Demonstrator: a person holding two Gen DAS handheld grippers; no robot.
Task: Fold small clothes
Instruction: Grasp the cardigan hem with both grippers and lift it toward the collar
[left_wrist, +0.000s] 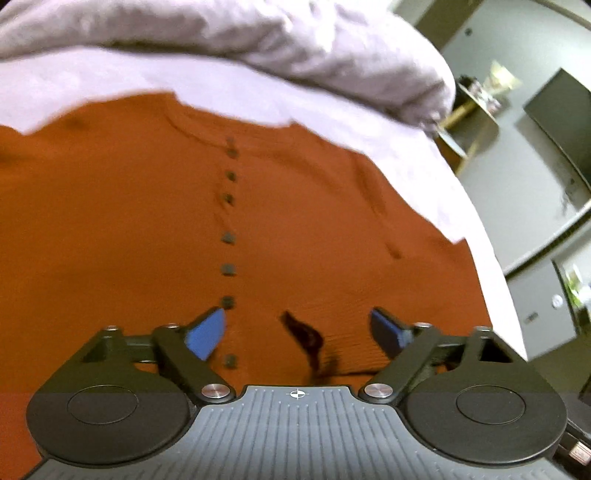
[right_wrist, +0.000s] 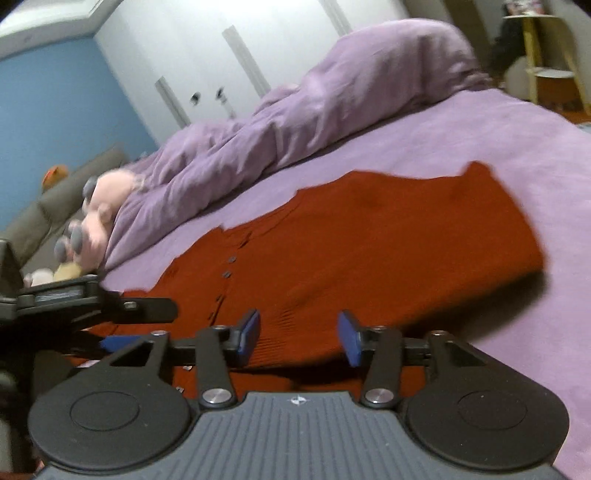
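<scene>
Cardigan (left_wrist: 140, 229): a rust-orange knit with a row of dark buttons (left_wrist: 228, 268) down its front, spread flat on the bed's purple sheet (right_wrist: 480, 140), close to the bed's near edge; in the right wrist view one side looks folded over the body.
Bed: the sheet shows bare beyond the cardigan and along its side; a rumpled purple duvet (right_wrist: 332, 96) is heaped along the far side.
Left gripper (left_wrist: 297, 334): its blue fingers (left_wrist: 207, 336) stand wide apart just above the cardigan's lower part, nothing between them; a dark crease in the knit lies between the tips.
Right gripper (right_wrist: 299, 336): its fingers are partly apart over the cardigan's hem, gripping nothing; the pads are clear of the fabric.
Beyond the bed: a pink plush toy (right_wrist: 103, 210) beside the duvet, a white wardrobe (right_wrist: 207, 48), a blue wall (right_wrist: 55, 122).
</scene>
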